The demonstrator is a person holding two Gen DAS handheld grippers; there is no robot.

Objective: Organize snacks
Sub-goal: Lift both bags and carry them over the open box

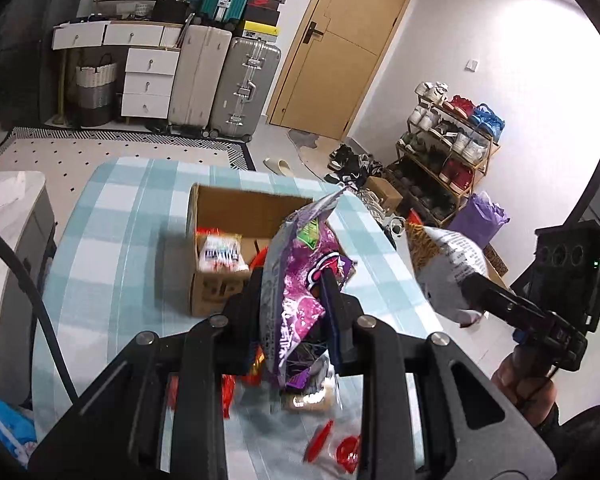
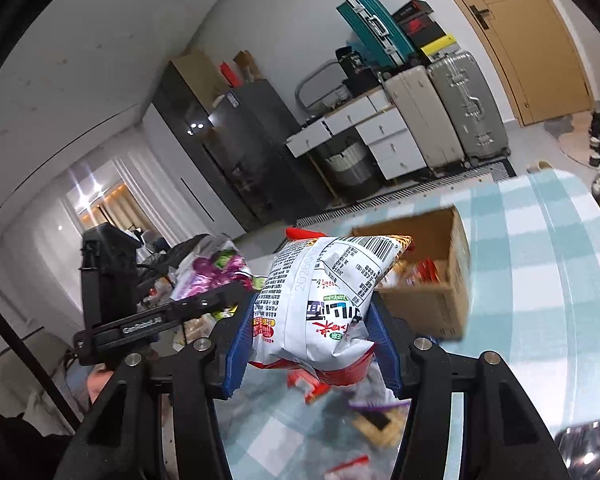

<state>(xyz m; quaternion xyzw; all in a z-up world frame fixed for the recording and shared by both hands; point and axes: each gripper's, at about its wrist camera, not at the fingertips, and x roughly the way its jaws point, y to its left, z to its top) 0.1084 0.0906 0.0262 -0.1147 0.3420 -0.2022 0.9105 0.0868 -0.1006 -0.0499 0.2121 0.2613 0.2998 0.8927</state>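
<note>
Left gripper (image 1: 296, 300): its two fingers are pinched onto a purple snack bag (image 1: 296, 280), held upright in the air above the table, short of the box.

Right gripper (image 2: 314, 344): its blue-padded fingers are clamped on the lower part of a white snack bag (image 2: 324, 292) with a barcode and printed text; the bag stands up between the jaws, lifted clear of the table.

Cardboard box (image 1: 220, 280): open-topped, standing on the checked tablecloth (image 1: 120, 220) ahead of both grippers. It already holds several packets, among them a red-and-white pack (image 1: 222, 256) against the near wall and red wrappers (image 2: 424, 272) seen from the right wrist view.

Done so far: judging by the contents, part of the snacks is packed; the box looks far from full.

In hand: two bags, one per gripper, neither yet over the box opening.

Left to do: both held bags seem meant for the box. Loose items lie on the cloth below the grippers: small red wrappers (image 1: 340, 446), a pale biscuit-like pack (image 1: 310, 400), and a red packet (image 2: 308, 386) beside a purple-and-tan pack (image 2: 380, 416). Motion blur hides what exactly they are.

Stage: roughly the middle of the job, as a judgement.

Risk: the puffy bags may catch on the box rim or slip when released.
</note>
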